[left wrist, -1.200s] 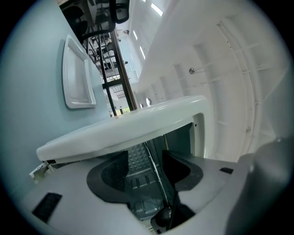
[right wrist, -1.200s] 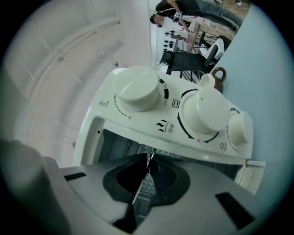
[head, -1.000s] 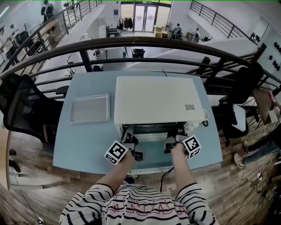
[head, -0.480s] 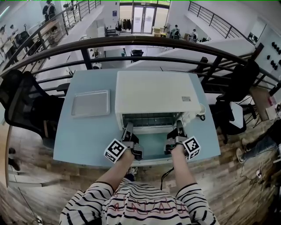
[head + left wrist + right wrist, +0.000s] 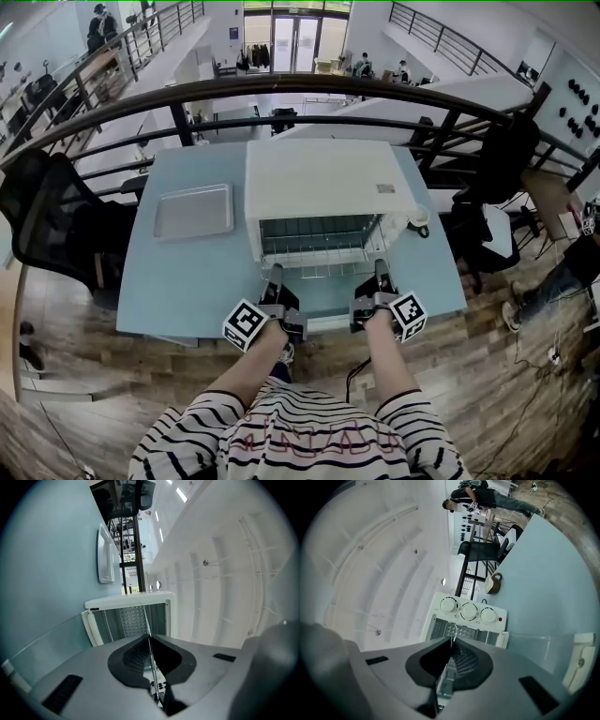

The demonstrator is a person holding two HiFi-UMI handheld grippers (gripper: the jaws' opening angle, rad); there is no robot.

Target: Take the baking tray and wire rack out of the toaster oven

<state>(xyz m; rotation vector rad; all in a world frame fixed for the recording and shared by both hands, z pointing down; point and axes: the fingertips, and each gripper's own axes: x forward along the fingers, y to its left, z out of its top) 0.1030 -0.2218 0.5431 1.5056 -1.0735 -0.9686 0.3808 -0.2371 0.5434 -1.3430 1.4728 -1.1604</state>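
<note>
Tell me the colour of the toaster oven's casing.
White. The toaster oven shows best in the head view.

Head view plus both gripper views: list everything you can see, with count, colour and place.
rectangular table: one, light blue, beside the railing
box-shaped toaster oven: one, white, mid-table, door open
round oven knobs: three, white, on the oven front
metal wire rack: one, silver, partly out of the oven
flat metal baking tray: one, silver, on the table left of the oven
small handled cup: one, brownish, on the table right of the oven
curved metal railing: one, dark, behind the table
office chairs: two, black, either side of the table
left gripper: one, grey, jaws just closed on the rack's front edge
right gripper: one, grey, jaws shut on the same edge
</note>
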